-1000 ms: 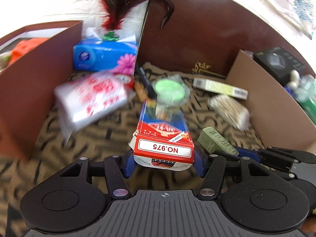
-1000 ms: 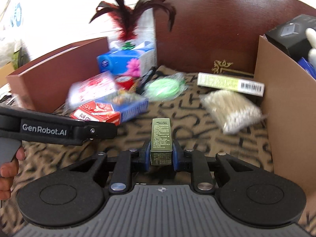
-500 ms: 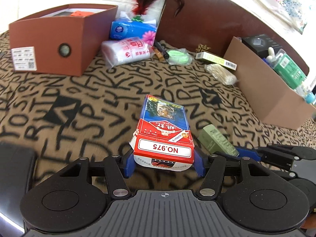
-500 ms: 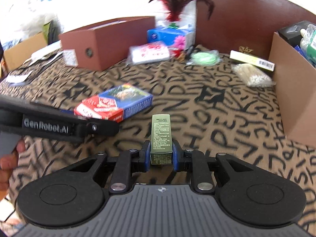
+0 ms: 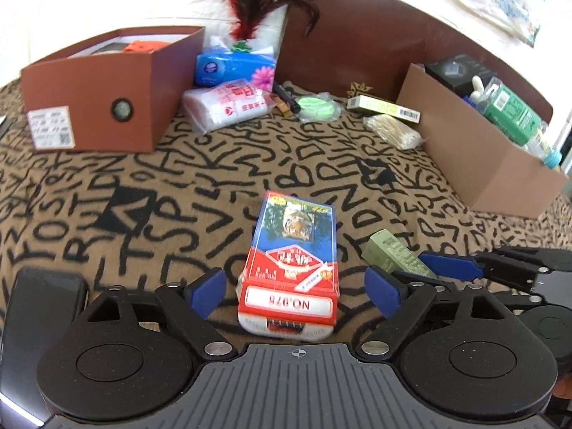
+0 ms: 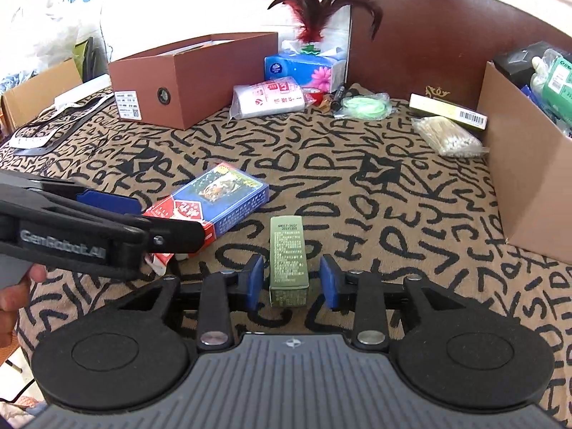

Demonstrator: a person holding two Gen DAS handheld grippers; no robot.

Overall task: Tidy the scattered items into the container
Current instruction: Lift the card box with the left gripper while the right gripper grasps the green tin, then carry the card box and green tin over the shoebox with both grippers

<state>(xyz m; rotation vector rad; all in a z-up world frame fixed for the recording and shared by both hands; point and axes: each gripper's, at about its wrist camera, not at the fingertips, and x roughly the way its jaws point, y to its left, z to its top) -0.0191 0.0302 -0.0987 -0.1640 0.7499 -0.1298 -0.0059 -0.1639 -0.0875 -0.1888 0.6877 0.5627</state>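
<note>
The playing-card box (image 5: 291, 268) lies flat on the letter-print cloth (image 5: 214, 178), red end toward the camera, right between the blue pads of the left hand-held gripper (image 5: 295, 291). Those jaws are opening, and there's a clear gap on both sides, so nothing presses on the box. Over on the right wrist view, the same story: the small olive-green box (image 6: 289, 261) sits on the cloth between the pads of the right hand-held gripper (image 6: 292, 280), jaws opening, pads just off its sides. The two boxes lie near each other, the green one to the right of the cards.

Further back, the brown shoebox (image 5: 107, 89) stands open at the left, something orange showing inside. Beside it, a blue tissue pack (image 5: 234, 68), a clear bag with red print (image 5: 228, 105) and a green disc in plastic wrap (image 5: 316, 107) are clustered together. A black-and-red feather (image 5: 250, 3) rises behind them. To the right, a bag of cotton swabs (image 5: 393, 130) and a long yellow-green carton (image 5: 384, 107) rest just beside a cardboard box (image 5: 482, 164) already filled with bottles and a black package.
</note>
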